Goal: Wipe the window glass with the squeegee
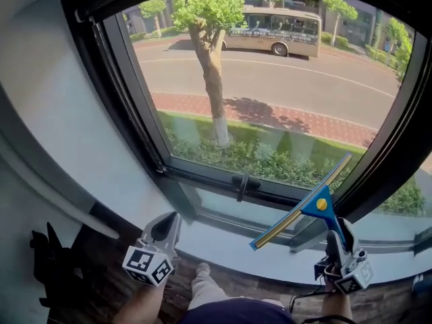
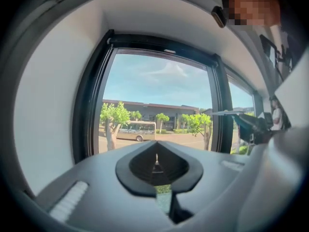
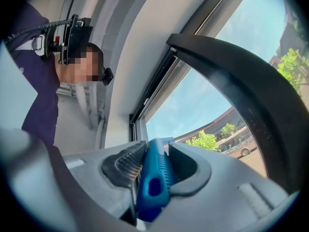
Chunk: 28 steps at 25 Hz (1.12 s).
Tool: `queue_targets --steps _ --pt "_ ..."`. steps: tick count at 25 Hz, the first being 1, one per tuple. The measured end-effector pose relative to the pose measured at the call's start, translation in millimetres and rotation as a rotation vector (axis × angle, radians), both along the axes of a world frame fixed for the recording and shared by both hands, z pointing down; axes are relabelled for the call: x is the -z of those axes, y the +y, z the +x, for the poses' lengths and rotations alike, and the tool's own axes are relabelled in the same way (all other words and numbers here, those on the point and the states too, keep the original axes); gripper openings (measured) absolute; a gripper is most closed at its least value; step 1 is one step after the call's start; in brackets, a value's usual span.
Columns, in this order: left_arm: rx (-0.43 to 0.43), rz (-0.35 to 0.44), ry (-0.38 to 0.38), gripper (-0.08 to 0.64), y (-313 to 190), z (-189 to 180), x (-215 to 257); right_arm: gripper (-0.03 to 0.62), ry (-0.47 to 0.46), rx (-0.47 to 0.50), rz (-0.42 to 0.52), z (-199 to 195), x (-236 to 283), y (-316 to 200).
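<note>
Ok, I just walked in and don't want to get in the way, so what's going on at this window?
A person faces the window with a gripper in each hand. The right gripper has its fingers shut on the blue handle of the squeegee, its blade tilted by the lower right corner of the window glass; whether it touches the glass is unclear. The left gripper is shut, empty, and held low near the sill.

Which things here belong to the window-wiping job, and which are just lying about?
Belong to the job:
squeegee, clamped in the right gripper
window glass

Just there:
left gripper, fingers together, empty
window handle
tree and bus outside
</note>
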State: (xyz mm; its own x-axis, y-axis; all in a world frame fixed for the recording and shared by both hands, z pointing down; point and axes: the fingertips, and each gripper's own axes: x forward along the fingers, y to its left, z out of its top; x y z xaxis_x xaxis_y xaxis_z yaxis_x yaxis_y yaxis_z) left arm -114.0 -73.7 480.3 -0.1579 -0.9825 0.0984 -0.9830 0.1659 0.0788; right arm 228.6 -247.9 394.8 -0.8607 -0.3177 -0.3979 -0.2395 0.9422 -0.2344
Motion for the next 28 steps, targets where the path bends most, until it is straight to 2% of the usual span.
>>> queue_targets --steps 2,9,14,17,22,28 --pt "-0.041 0.000 0.021 0.005 -19 -22 2 0.150 0.027 -0.052 0.011 -21 6 2" --pt "-0.186 0.035 0.000 0.005 -68 -60 17 0.150 0.067 -0.282 -0.007 -26 -15 -3" --pt "-0.298 0.027 -0.027 0.005 -95 -64 20 0.150 0.088 -0.397 -0.085 -28 -20 1" --pt "-0.345 0.043 -0.026 0.003 -108 -71 25 0.150 0.092 -0.456 -0.052 -39 -9 8" --pt "-0.372 0.097 -0.029 0.003 -141 -81 46 0.150 0.089 -0.628 -0.027 -56 10 13" --pt "-0.437 0.086 -0.113 0.002 -160 -68 50 0.150 0.118 -0.784 -0.023 -55 27 25"
